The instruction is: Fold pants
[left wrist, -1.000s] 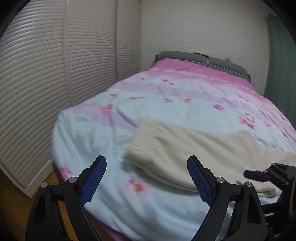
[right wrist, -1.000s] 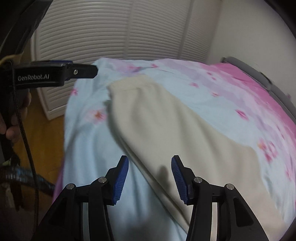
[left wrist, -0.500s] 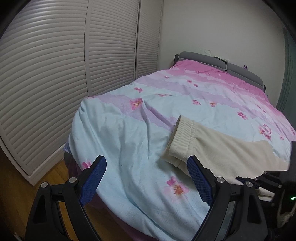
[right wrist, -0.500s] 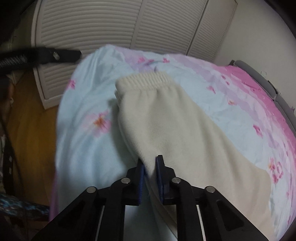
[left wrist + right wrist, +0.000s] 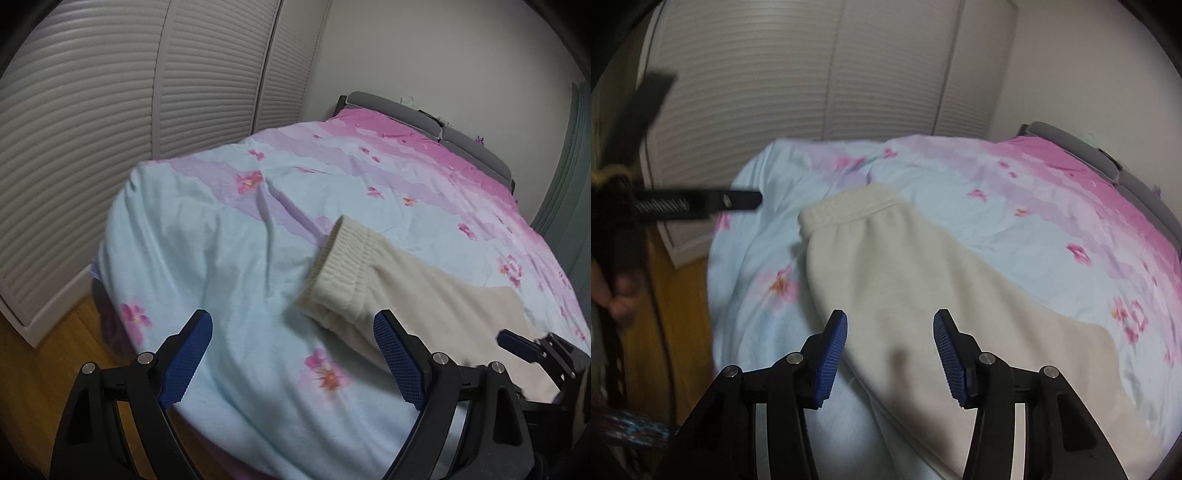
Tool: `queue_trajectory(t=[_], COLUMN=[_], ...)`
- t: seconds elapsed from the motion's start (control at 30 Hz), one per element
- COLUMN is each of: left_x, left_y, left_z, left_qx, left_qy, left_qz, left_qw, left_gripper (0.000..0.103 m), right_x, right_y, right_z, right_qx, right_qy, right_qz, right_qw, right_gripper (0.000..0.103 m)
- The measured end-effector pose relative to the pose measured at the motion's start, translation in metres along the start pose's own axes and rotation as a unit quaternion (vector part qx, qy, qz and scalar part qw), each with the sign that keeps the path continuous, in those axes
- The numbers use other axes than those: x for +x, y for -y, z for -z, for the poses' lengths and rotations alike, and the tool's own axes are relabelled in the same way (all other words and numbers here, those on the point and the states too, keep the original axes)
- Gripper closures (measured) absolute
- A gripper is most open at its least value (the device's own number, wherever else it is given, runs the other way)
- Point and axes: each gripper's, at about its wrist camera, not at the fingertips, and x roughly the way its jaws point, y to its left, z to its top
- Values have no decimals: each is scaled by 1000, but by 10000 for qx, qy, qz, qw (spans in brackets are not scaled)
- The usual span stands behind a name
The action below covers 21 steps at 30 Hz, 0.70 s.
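Observation:
Cream pants (image 5: 369,280) lie flat on the flowered duvet (image 5: 221,240), their ribbed elastic end pointing to the bed's near left corner. My left gripper (image 5: 291,354) is open wide over bare duvet, and the ribbed end is just beyond its right finger. In the right wrist view the pants (image 5: 905,277) stretch from the ribbed end toward the lower right. My right gripper (image 5: 890,350) hovers over the middle of the pants. Its jaws are opening, and the pads pinch no fabric. The left gripper (image 5: 701,201) shows at the left edge of that view.
White louvered wardrobe doors (image 5: 110,110) stand close along the bed's left side. A strip of wooden floor (image 5: 33,350) runs between them and the bed. A grey headboard (image 5: 424,118) is at the far end. A person's hand (image 5: 620,291) holds the left gripper's handle.
Half a second ago the right gripper was shut on the pants' near edge; it has let go and its jaws stand apart. The left gripper has shifted left, so the pants sit further right in its view.

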Motion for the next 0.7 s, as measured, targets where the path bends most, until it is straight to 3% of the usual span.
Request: queue_trajectory(t=[0.17, 0.33, 0.5, 0.7], left_x=[18, 55, 88, 117], left_y=[16, 13, 6, -1], left_z=[0, 8, 23, 22], left_qx=[-105, -823, -1272, -1716], left_qy=[-88, -553, -931, -951], left_qz=[342, 937, 1056, 1279], left_qw=[9993, 9906, 9818, 9722], left_gripper=[13, 16, 28, 28], right_x=[-17, -18, -11, 1], right_y=[16, 23, 29, 37], right_z=[-1, -1, 5, 9], right_qx=[352, 664, 876, 1101], right_qy=[258, 293, 264, 183], right_qz=[50, -17, -82, -203], right_qw=[9990, 9974, 9958, 9935], right_gripper=[53, 53, 53, 53])
